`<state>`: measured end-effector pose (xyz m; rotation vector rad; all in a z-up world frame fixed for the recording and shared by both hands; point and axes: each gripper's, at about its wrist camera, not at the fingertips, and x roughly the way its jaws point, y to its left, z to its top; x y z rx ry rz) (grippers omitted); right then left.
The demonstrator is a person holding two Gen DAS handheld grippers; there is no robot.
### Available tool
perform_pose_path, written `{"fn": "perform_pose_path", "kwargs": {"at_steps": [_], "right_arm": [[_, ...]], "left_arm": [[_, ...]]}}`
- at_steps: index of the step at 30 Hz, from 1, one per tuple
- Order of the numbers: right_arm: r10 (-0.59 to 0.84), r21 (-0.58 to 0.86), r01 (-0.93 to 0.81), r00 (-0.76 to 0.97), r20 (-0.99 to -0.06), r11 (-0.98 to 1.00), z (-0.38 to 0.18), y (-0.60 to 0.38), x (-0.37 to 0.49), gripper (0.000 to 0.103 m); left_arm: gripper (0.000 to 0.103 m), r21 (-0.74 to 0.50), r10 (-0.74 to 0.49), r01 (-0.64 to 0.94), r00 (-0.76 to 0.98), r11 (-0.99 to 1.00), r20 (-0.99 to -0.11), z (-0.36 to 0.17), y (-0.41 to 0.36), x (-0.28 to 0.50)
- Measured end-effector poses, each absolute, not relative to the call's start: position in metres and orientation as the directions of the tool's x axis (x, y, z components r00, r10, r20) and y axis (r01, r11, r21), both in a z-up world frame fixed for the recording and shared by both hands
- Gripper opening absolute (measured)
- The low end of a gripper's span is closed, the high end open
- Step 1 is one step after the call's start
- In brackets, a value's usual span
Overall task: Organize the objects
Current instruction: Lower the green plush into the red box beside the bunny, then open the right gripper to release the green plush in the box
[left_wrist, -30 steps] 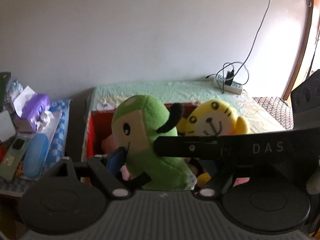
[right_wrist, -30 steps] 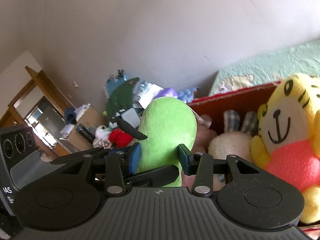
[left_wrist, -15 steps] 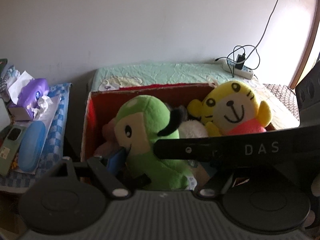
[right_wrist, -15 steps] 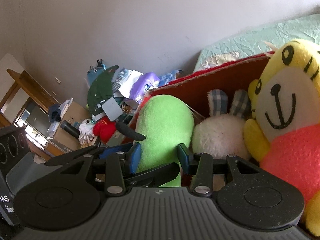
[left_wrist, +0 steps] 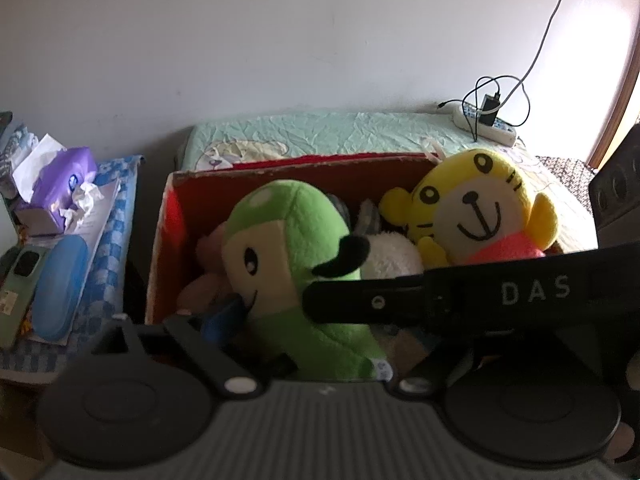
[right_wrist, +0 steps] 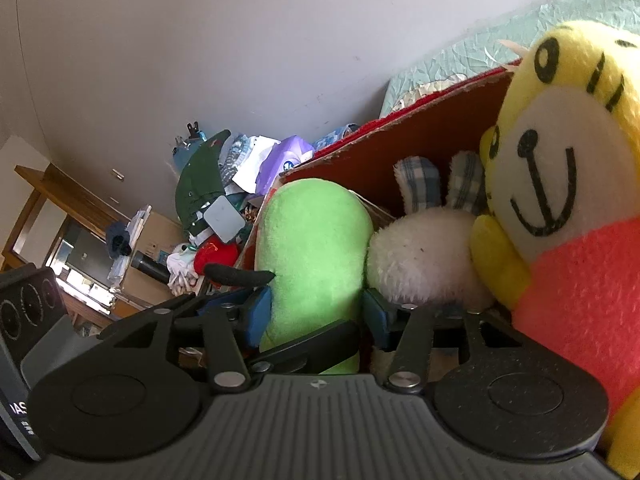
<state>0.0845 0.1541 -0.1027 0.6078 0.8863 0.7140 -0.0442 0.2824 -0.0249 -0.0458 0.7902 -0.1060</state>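
Note:
A green plush toy point(left_wrist: 288, 256) with a black ear is held low inside a red cardboard box point(left_wrist: 176, 216). My left gripper point(left_wrist: 320, 320) grips its lower body; its right finger is hidden behind the right gripper's black arm point(left_wrist: 480, 292). My right gripper point(right_wrist: 316, 312) is shut on the same green plush point(right_wrist: 316, 248), with blue pads on both sides. A yellow tiger plush point(left_wrist: 476, 208) in a pink shirt and a white rabbit plush point(right_wrist: 424, 252) sit in the box beside it.
A bed with a green sheet point(left_wrist: 340, 132) lies behind the box, with a power strip and cables point(left_wrist: 484, 124) on it. A side table at the left holds a purple tissue pack point(left_wrist: 60, 184), a blue case point(left_wrist: 60, 288) and a phone. Clutter point(right_wrist: 208, 208) lies against the wall.
Both grippers have carried the green plush down into the red box, next to the rabbit and tiger. The box's inside now shows more fully.

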Motion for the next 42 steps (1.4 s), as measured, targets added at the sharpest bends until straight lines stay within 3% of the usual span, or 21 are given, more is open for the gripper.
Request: {"fn": "perform_pose_path", "kwargs": {"at_steps": [27,42], "right_arm": [[0.764,0.744,-0.266,0.438,-0.474,0.613,-0.103,0.139,0.076,0.061],[0.758,0.739,-0.292,0.49,-0.43,0.607,-0.09,0.132,0.066,0.056]], "left_arm": [[0.101,-0.066,-0.085,0.054,0.647,0.996,-0.758,-0.04,0.273,-0.033],[0.101,-0.023,-0.055,0.057,0.665,0.998,-0.745,-0.025,0.268,-0.036]]}}
